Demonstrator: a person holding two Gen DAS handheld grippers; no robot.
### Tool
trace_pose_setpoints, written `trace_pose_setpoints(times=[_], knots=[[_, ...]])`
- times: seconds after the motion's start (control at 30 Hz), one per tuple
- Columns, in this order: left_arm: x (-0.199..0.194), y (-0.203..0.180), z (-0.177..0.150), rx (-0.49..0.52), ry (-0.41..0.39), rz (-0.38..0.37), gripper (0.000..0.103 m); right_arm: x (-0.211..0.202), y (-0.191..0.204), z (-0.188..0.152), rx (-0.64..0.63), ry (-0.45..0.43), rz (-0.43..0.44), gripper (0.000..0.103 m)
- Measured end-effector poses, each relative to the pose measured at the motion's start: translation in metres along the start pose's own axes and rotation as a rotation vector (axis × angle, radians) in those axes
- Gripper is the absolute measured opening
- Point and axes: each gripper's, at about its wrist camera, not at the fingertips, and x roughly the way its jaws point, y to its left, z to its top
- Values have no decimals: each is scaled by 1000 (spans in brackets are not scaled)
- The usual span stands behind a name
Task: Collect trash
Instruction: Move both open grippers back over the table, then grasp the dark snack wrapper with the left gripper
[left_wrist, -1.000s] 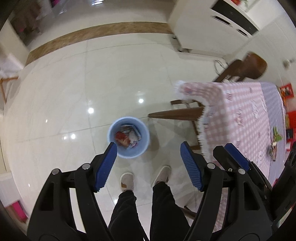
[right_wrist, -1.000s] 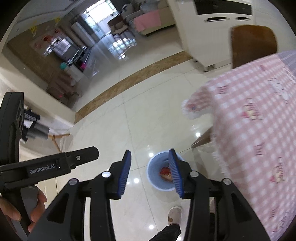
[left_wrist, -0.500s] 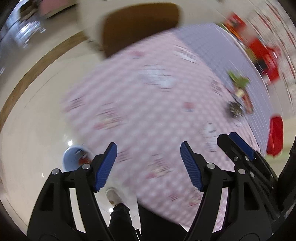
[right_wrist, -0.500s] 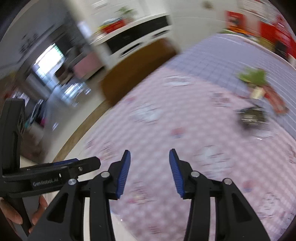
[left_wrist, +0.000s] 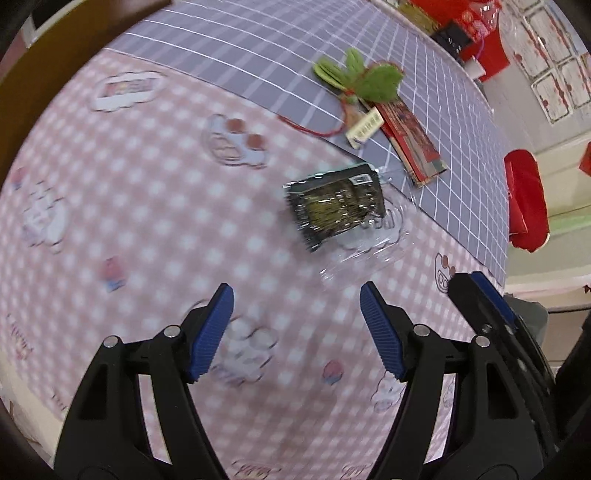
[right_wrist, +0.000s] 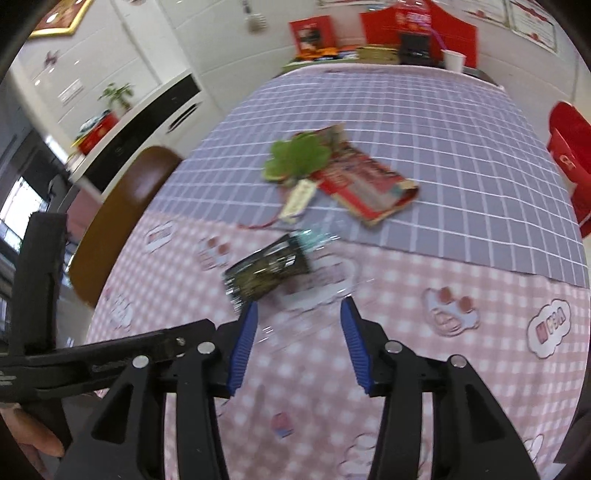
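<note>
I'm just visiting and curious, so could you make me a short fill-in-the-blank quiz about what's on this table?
1. The dark wrapper lies on the ____ checked part of the cloth.
2. The red booklet lies on the ____ part of the cloth.
3. The paper leaf is coloured ____.
4. Between the left tongs there is ____.

Missing words: pink; grey; green; nothing

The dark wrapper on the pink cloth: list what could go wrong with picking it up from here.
1. The dark wrapper lies partly on crumpled clear plastic; a pinch may catch only one and drag the other.
2. The right gripper, jaws opening and empty, and the left gripper come in side by side and could clash.
3. The green leaf ornament and red packet lie close behind; an overshoot could knock them.
</note>
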Motion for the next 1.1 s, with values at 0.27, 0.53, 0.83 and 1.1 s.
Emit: trace_pose_setpoints(times=[0.27,0.53,0.83,1.1], knots=[[43,-22,15,26,44,30,70,15,-34,12,74,10,-9,48],[60,-26,26,50,64,83,49,26,-39,17,94,14,-1,49],[56,-25,39,34,4,80,27,34,-39,25,104,11,0,49],[7,6,53,-65,-148,20,20,48,-48,44,141,-8,-3,51]])
